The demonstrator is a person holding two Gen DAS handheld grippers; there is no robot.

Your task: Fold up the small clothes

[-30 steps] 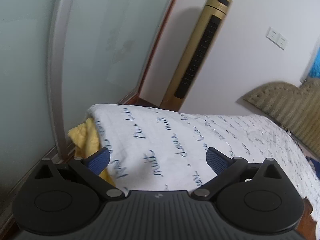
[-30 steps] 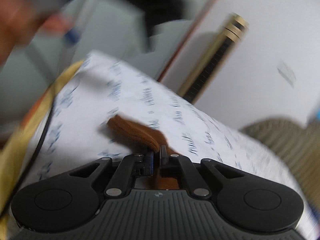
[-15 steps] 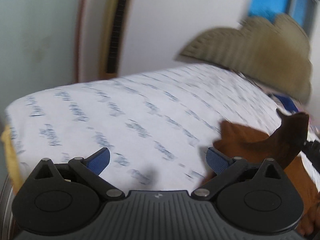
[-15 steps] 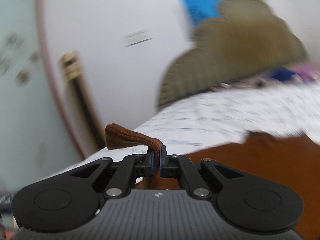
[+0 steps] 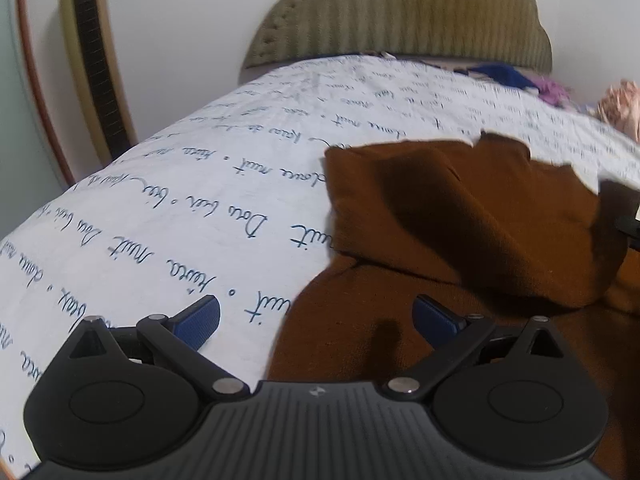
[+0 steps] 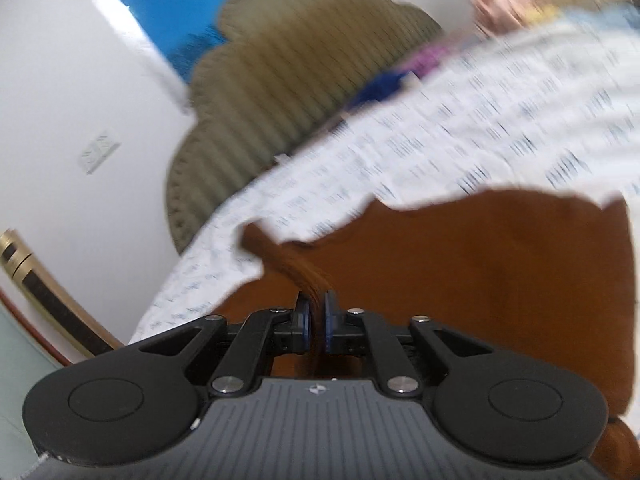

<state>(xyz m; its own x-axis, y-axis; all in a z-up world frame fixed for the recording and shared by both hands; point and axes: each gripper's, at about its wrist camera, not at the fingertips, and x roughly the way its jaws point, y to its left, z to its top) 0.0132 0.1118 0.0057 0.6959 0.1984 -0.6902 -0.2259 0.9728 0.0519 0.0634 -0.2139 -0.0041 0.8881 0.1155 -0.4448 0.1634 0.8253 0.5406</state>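
A brown garment (image 5: 460, 216) lies crumpled on the white bedsheet with blue writing (image 5: 192, 208), to the right in the left wrist view. My left gripper (image 5: 316, 318) is open and empty, low over the garment's near left edge. My right gripper (image 6: 316, 316) is shut on a ribbed edge of the brown garment (image 6: 480, 264), which spreads on the sheet (image 6: 480, 120) ahead of it. The right wrist view is blurred.
An olive ribbed headboard (image 5: 400, 12) stands at the bed's far end. A gold tower fan (image 5: 92, 56) stands at the left by the wall. Blue, purple and pink clothes (image 5: 552, 88) lie at the far right of the bed.
Both grippers have swung right from the bed's foot corner toward the headboard. The right gripper has carried the brown garment along, and it now lies spread under the left gripper.
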